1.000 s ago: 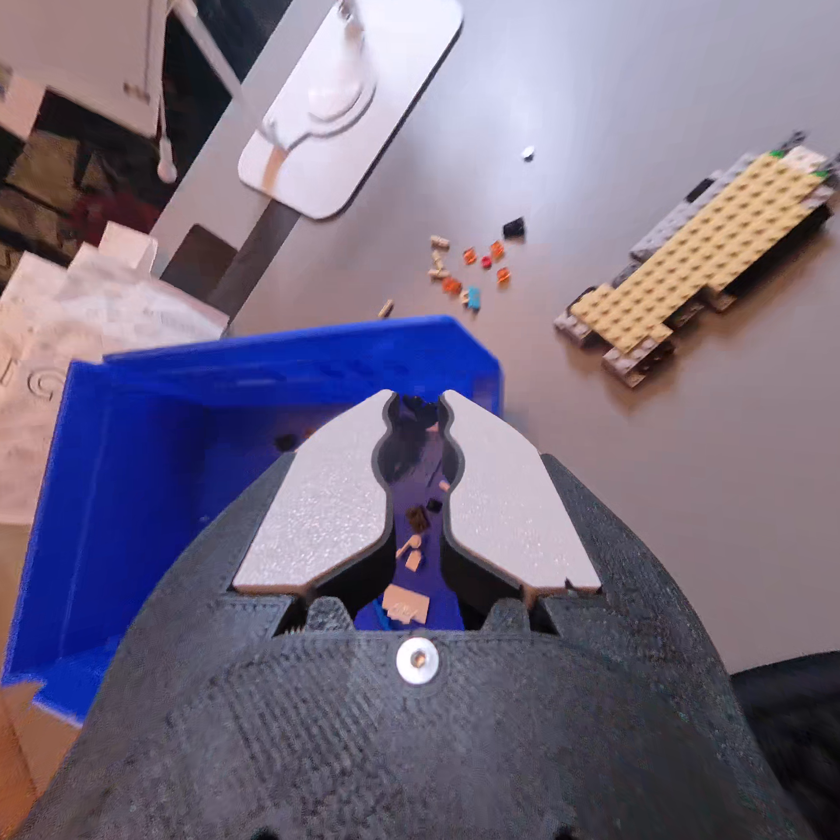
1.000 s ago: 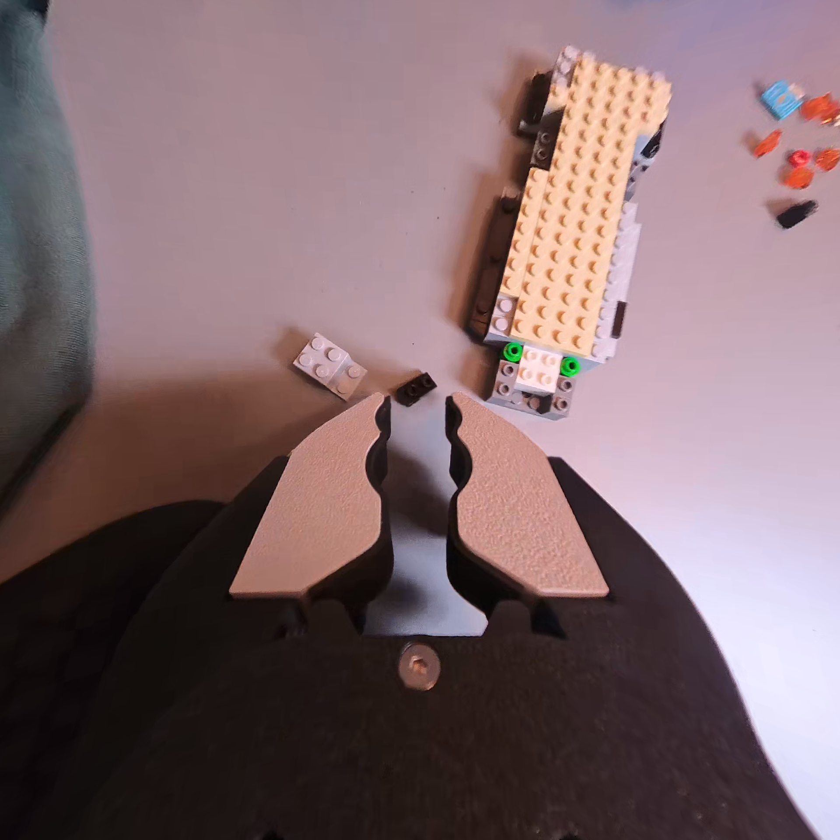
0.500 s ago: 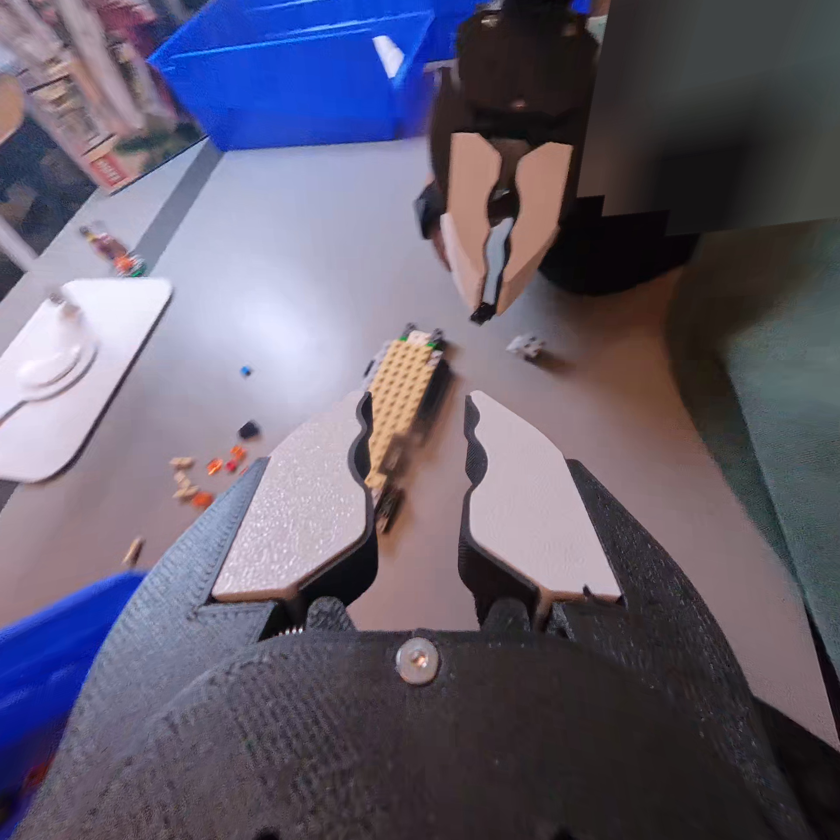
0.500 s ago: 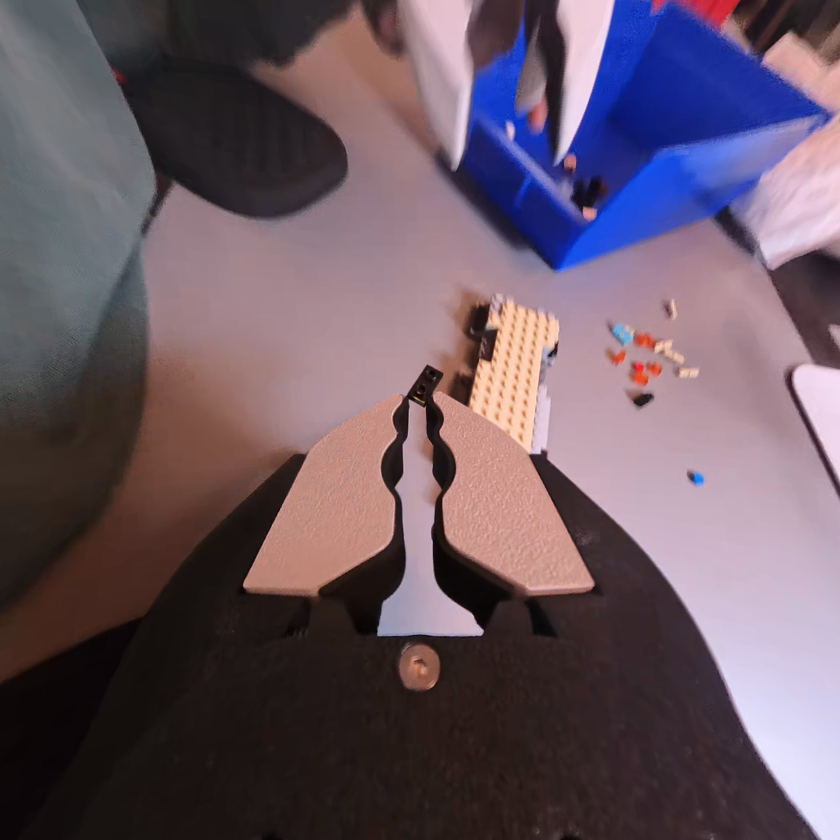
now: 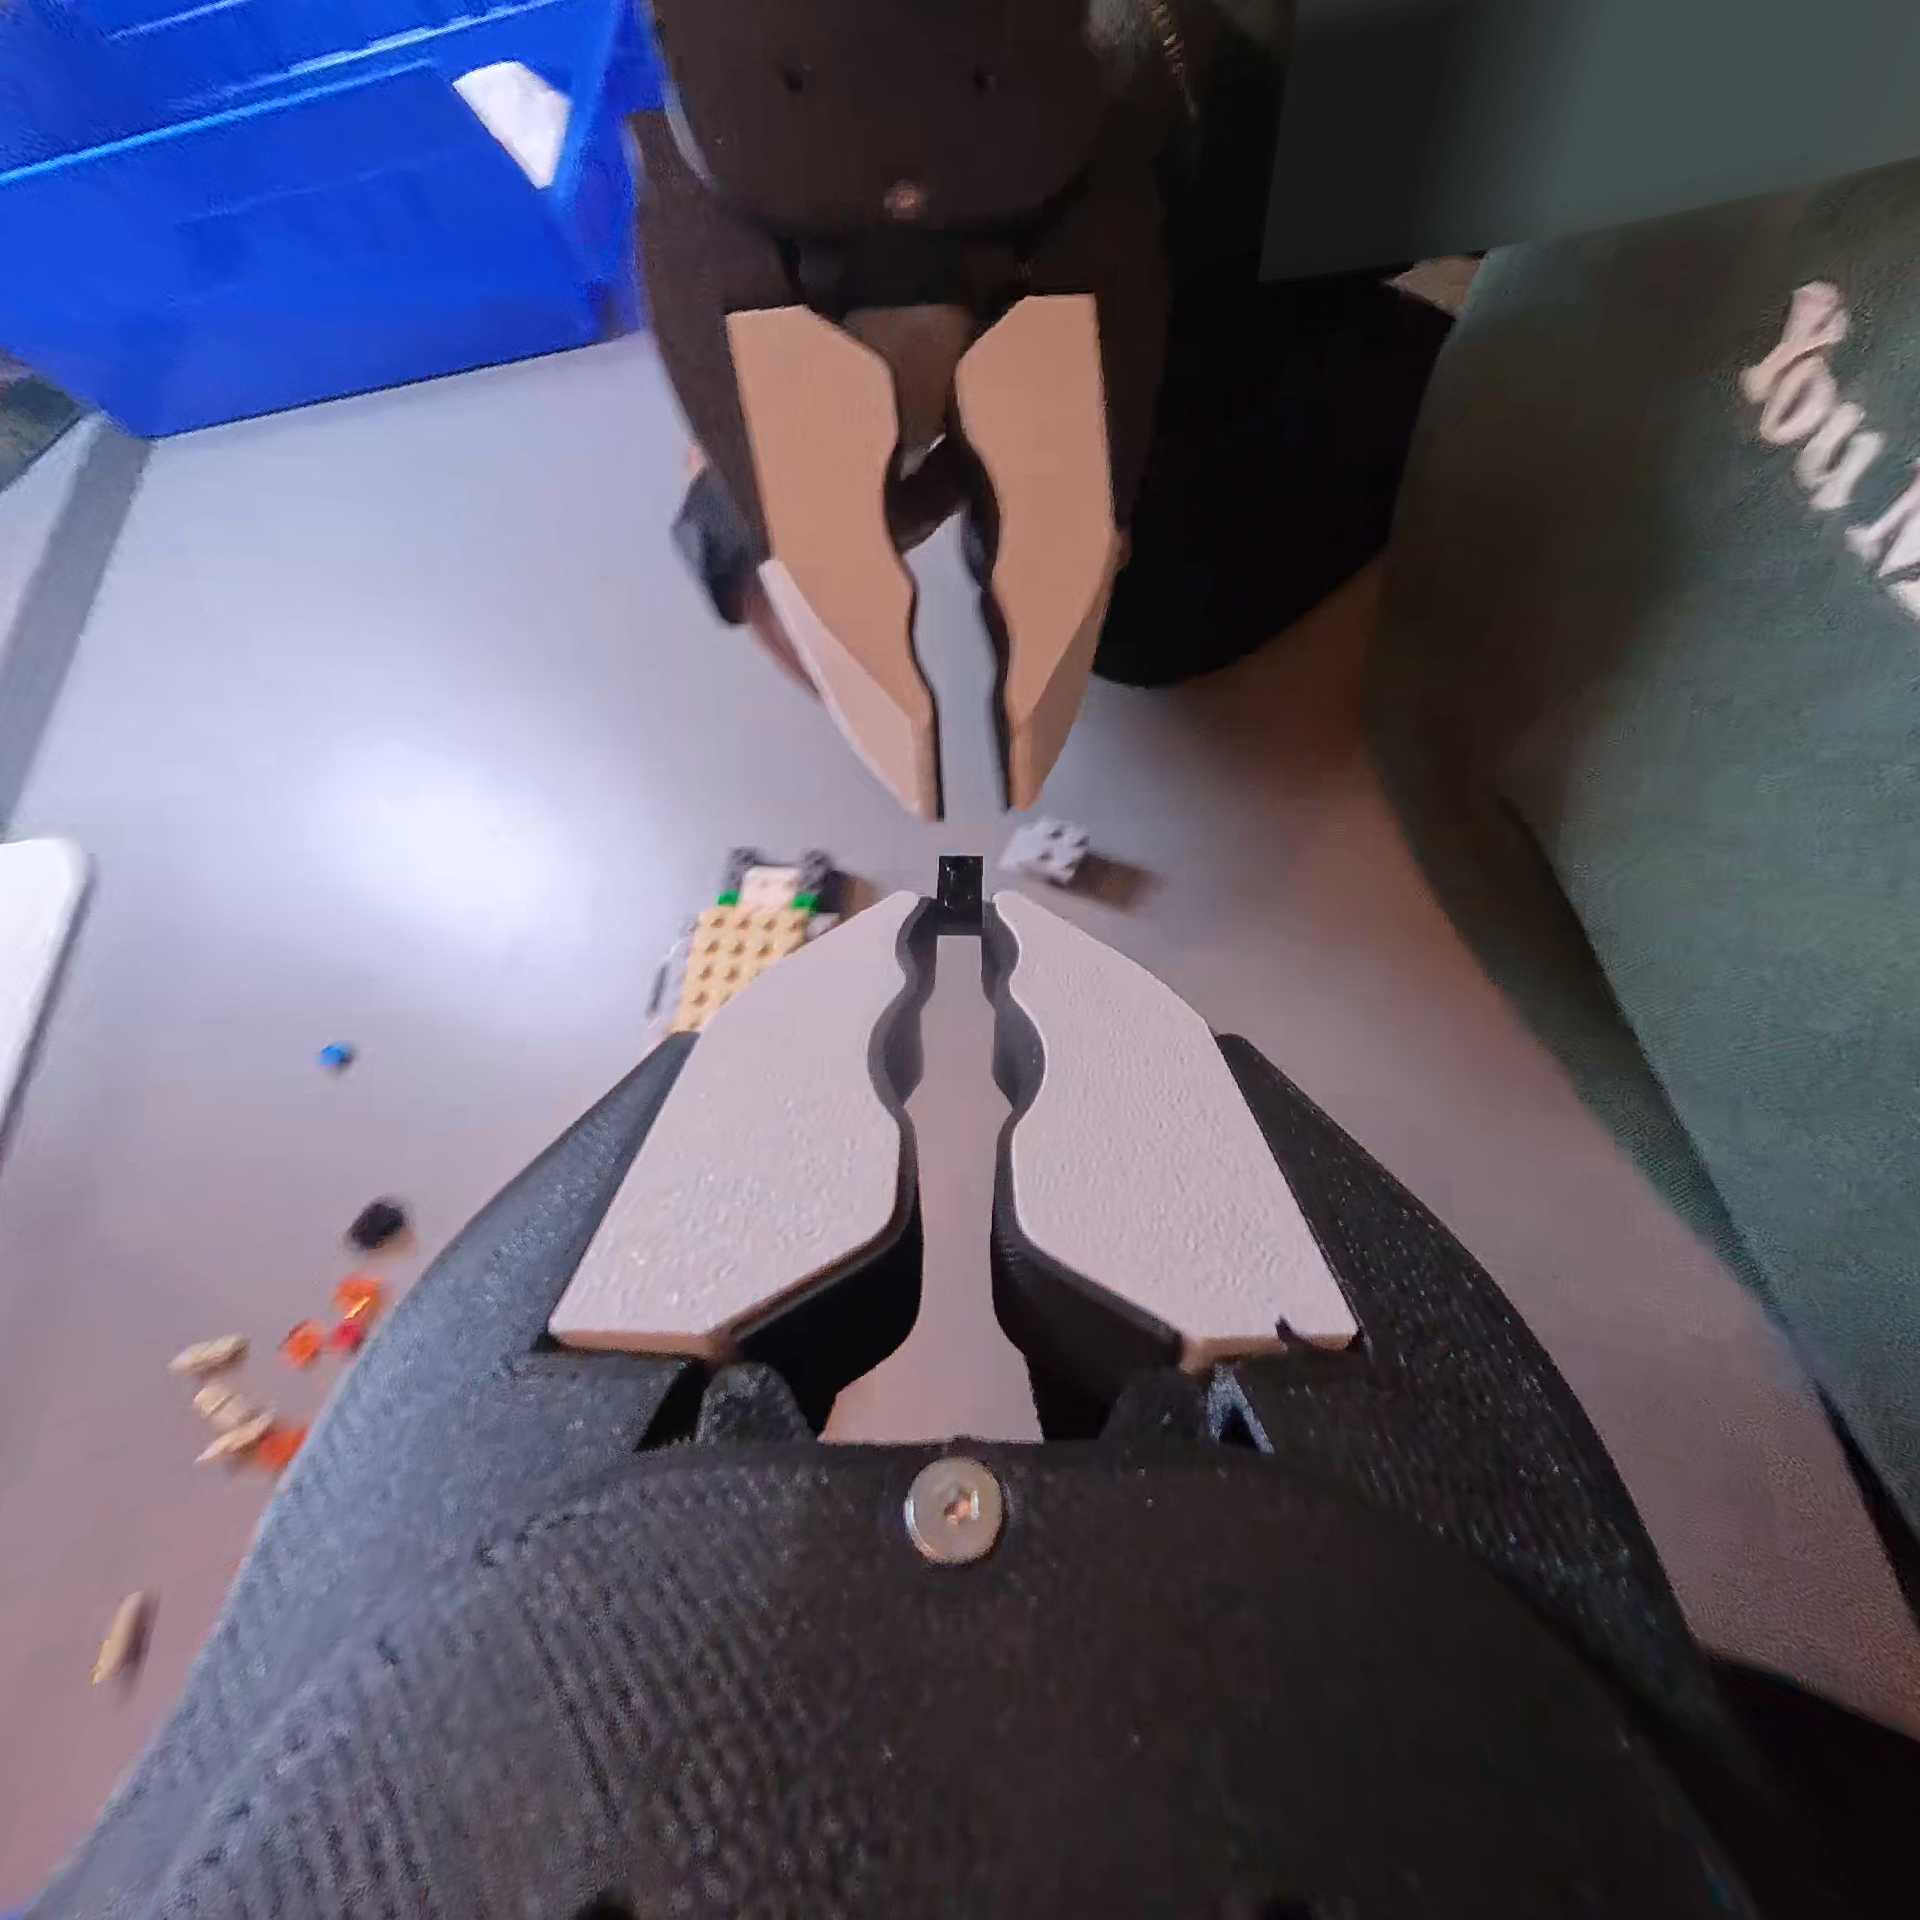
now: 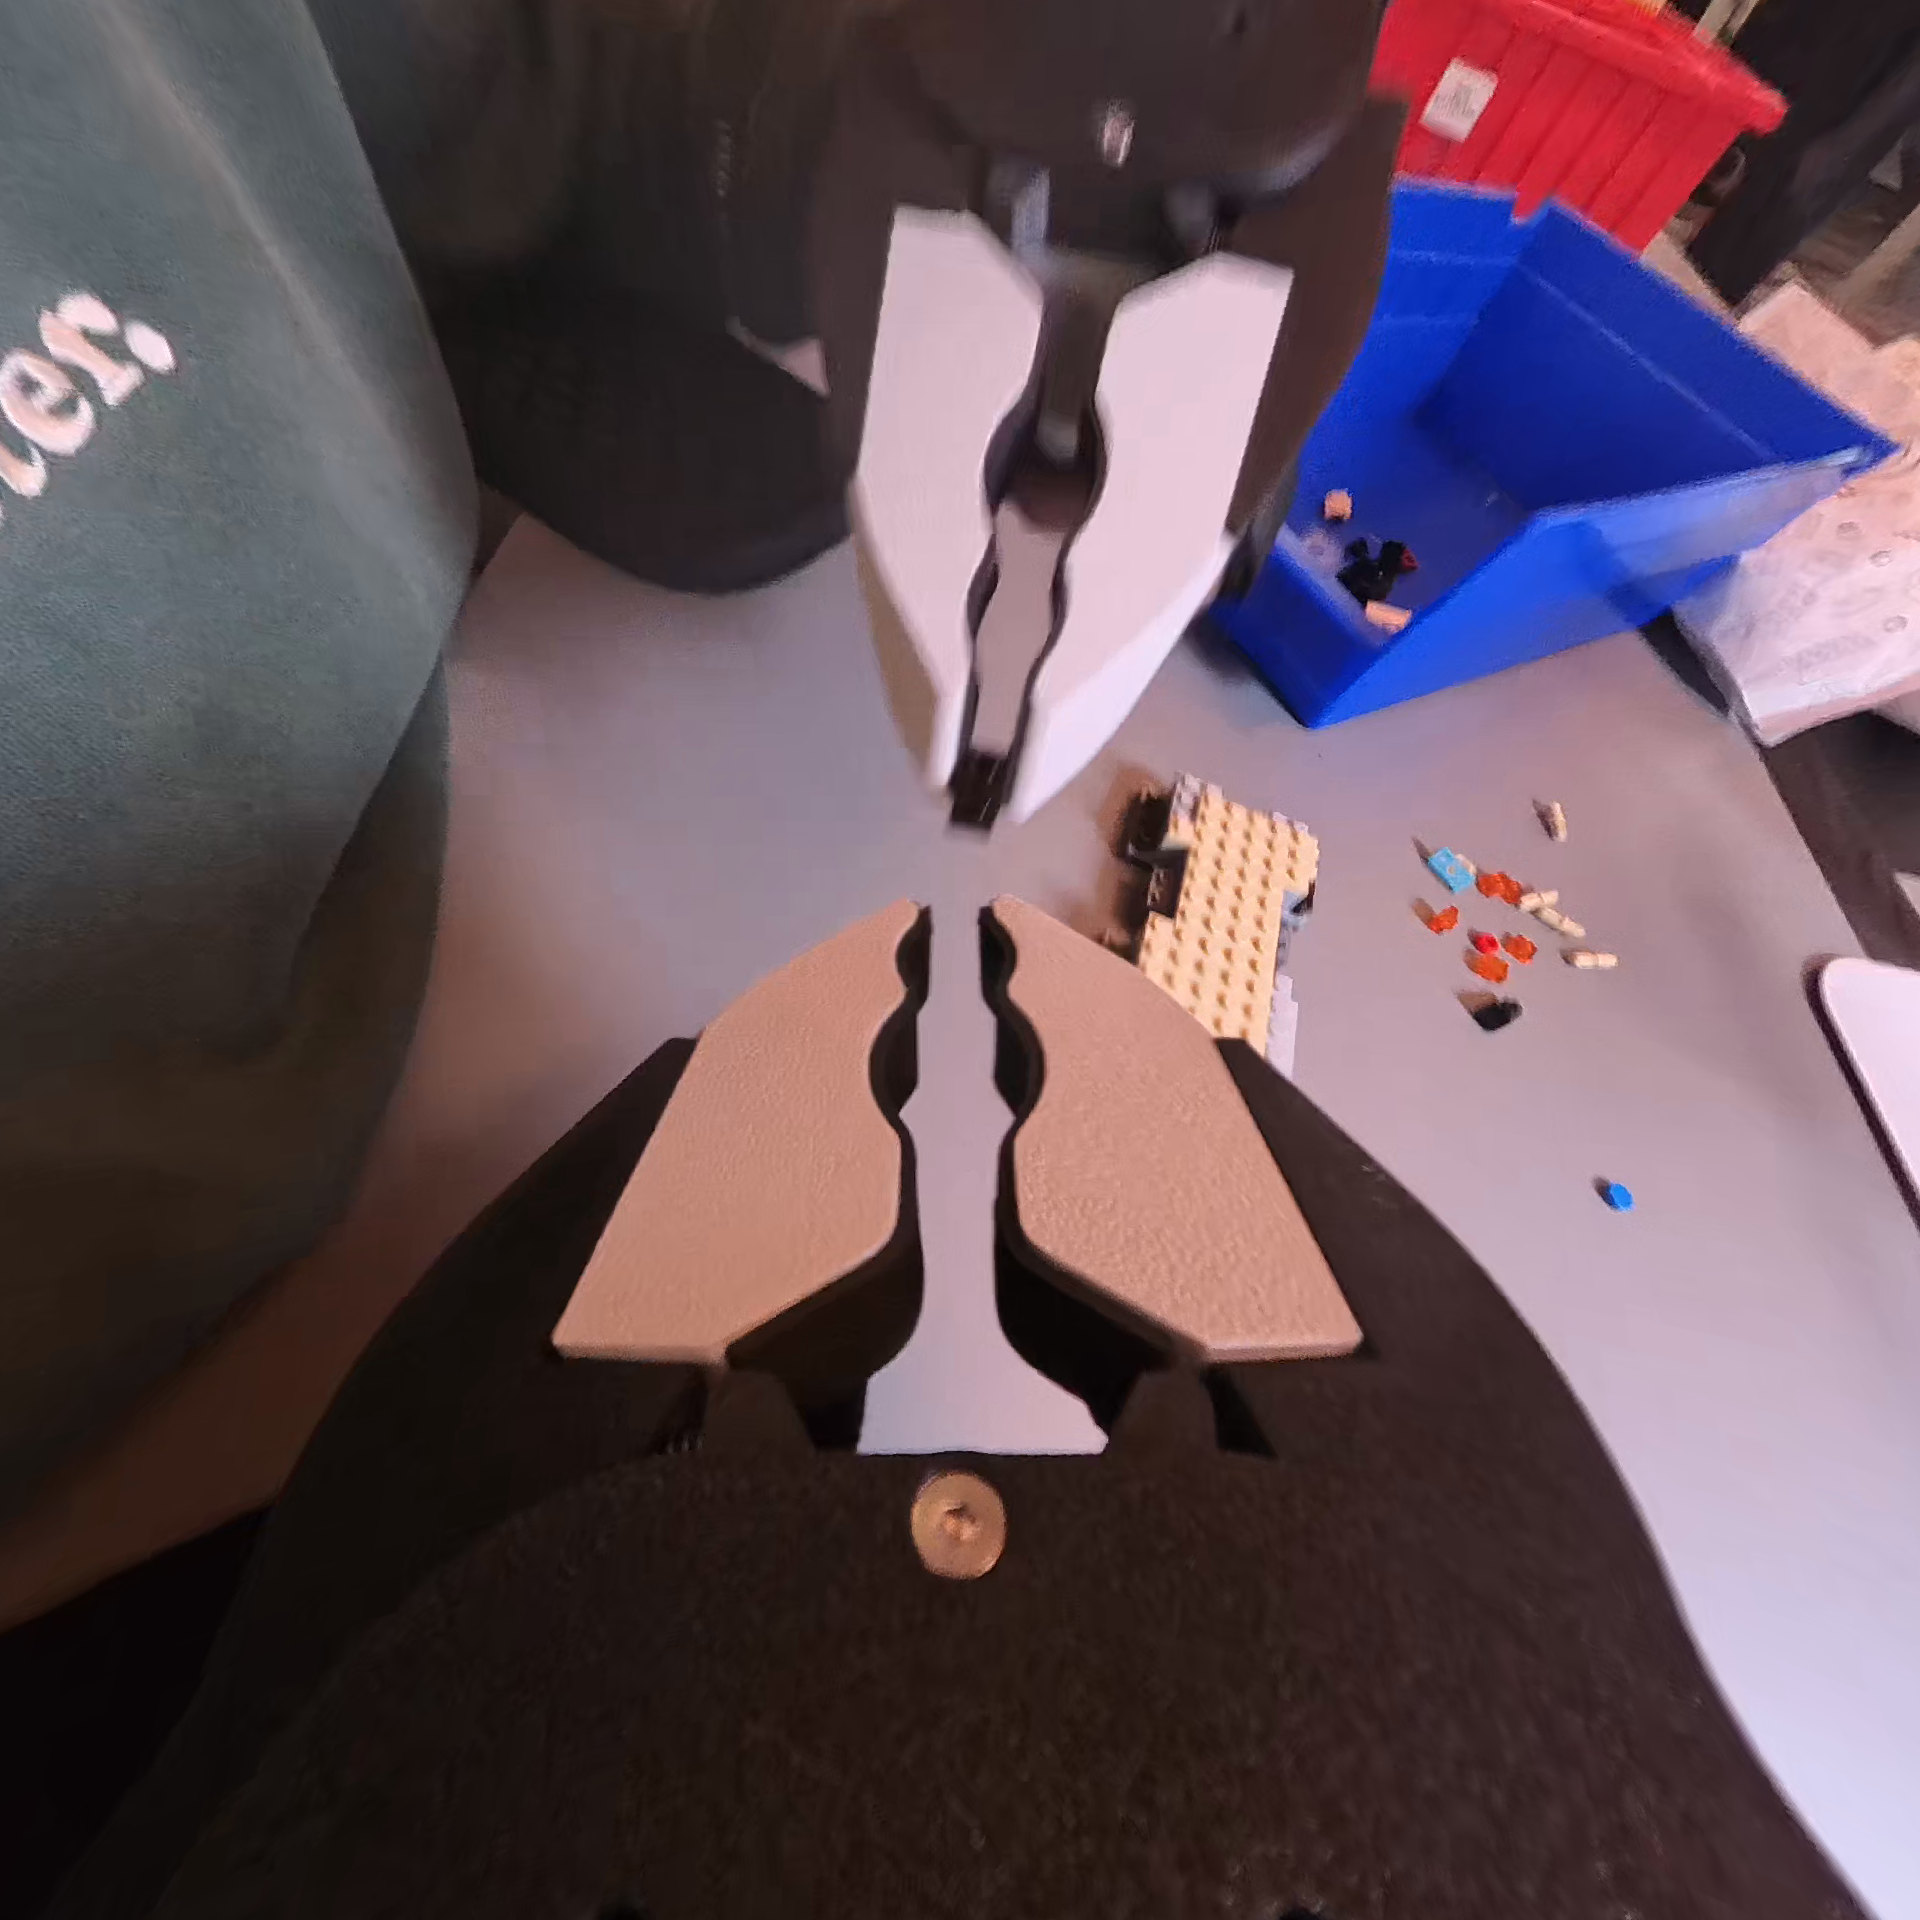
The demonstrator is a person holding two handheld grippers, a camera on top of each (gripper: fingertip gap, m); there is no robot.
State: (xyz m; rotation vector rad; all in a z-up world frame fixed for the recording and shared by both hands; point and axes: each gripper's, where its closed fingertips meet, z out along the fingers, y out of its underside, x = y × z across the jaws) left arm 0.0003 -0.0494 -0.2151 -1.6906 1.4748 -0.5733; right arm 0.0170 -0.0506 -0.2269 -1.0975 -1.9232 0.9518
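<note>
**Small black brick pinched in the left gripper, the right gripper facing it with a bare slot**

We see a small black brick (image 5: 958, 889) clamped at the very tips of the left gripper (image 5: 957, 906). Both pale fingertips press its sides, and most of the piece juts forward past them. It hangs in the air above the grey table (image 5: 395, 665), not resting on it. We judge that the tip-only hold leaves the far end of the brick free to meet something.

Directly opposite, nose to nose, is the right gripper (image 6: 954, 914). Its fingers stand a narrow slot apart with nothing between them; only table shows through the gap. The two grippers are near each other but apart, and the brick sits between their tips.

On the table just beyond lies a small grey plate (image 5: 1049, 847), loose and on its own. To the left gripper's left rests a tan studded build (image 5: 743, 951) with grey edges and two green studs at its near end, partly hidden behind the finger.

Farther out lies a scatter of orange, tan and black small pieces (image 5: 312, 1340) and a lone blue stud (image 5: 335, 1055). A blue bin (image 6: 1538, 540) holding a few loose parts stands at the table's far side. A person's green sleeve (image 5: 1704, 675) fills one edge.
</note>
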